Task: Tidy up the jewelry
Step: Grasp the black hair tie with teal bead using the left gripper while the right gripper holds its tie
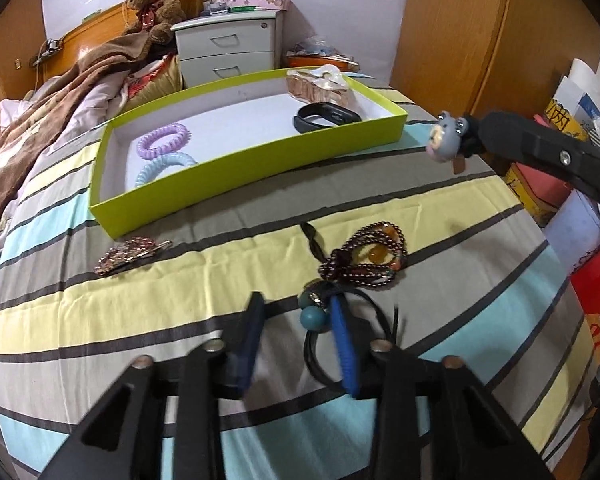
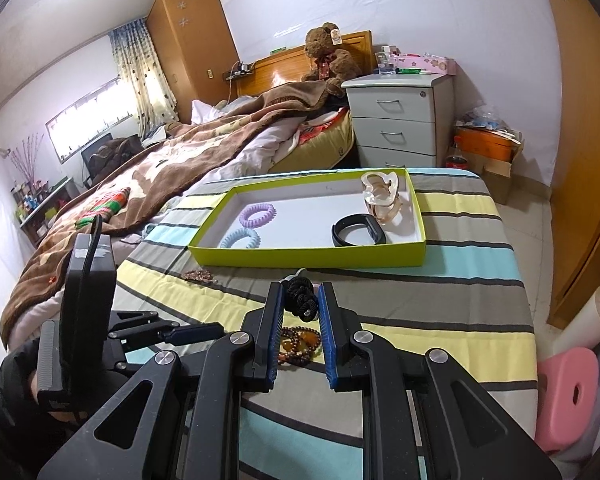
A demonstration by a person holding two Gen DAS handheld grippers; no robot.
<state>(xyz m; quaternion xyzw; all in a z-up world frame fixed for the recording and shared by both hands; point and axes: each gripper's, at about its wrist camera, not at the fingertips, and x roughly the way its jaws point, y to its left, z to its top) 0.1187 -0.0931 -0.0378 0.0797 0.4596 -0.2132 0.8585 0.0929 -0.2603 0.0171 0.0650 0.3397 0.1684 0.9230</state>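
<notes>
Left wrist view: left gripper [image 1: 296,308] low over the striped bedspread [image 1: 140,312], jaws partly apart, nothing clamped. Its right finger [image 1: 342,340] lies across a black cord hair tie with teal beads [image 1: 311,310]; the left finger sits on bare cloth, so the pads are not pressing on the tie. Just beyond, a tangled beaded necklace with amber stones [image 1: 366,258]; a sparkly hair clip [image 1: 130,254] lies well apart to the left. The green tray [image 1: 260,160] already holds a purple coil tie [image 1: 164,138], a blue coil tie [image 1: 166,166], a black wristband [image 1: 326,116] and a translucent claw clip [image 1: 320,84]. The right gripper [image 1: 474,136] comes in from the right edge, carrying a grey cartoon-animal hair tie [image 1: 444,138] above the bed, near the tray's corner.

Right wrist view: right gripper [image 2: 300,300] narrowly closed on the black braided band of that tie [image 2: 300,296]; the charm faces away, mostly hidden. Tray [image 2: 312,258] straight ahead, the necklace [image 2: 298,340] below the fingers.

Step in hand, my read: carrying the animal tie to the tray while the left lines up on the teal-bead tie. Next: the right moves over the tray rim and lets go; the left needs to shift so both fingers straddle the beads or cord before closing.
</notes>
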